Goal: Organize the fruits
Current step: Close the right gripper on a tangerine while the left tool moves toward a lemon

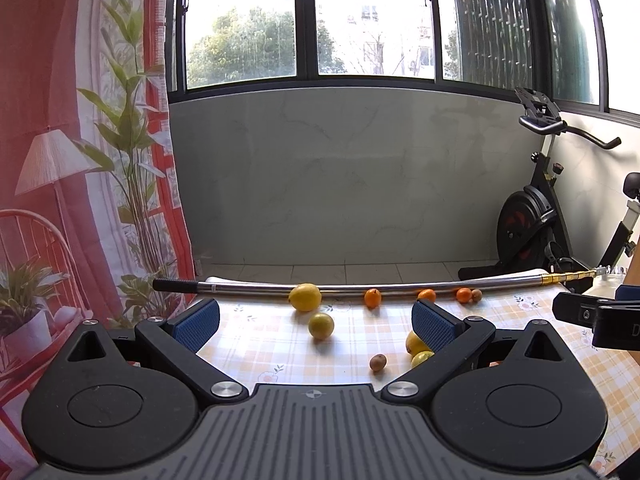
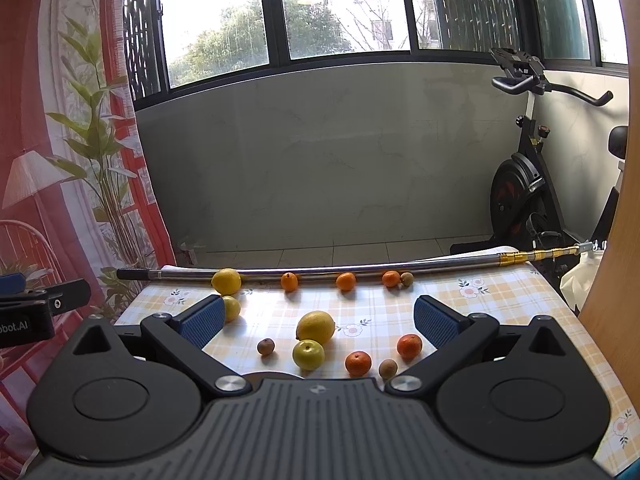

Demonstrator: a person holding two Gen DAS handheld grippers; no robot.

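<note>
Lying scattered over the checked cloth of the desk [image 2: 500,304], the fruits form two groups. Against a metal pole [image 2: 320,271] at the far edge sit a lemon [image 2: 226,281], three small oranges [image 2: 345,281] and a brown kiwi [image 2: 407,279]. Nearer, a large lemon [image 2: 316,327] touches a yellow-green fruit [image 2: 308,354], with two more oranges [image 2: 358,363] and two kiwis [image 2: 265,346] close by. The right claw [image 2: 318,320] hangs above this near group, spread wide and empty. The left claw [image 1: 316,322] is likewise spread wide, holding nothing, with one lemon [image 1: 321,325] between its fingers. An exercise bike [image 2: 524,184] stands behind.
</note>
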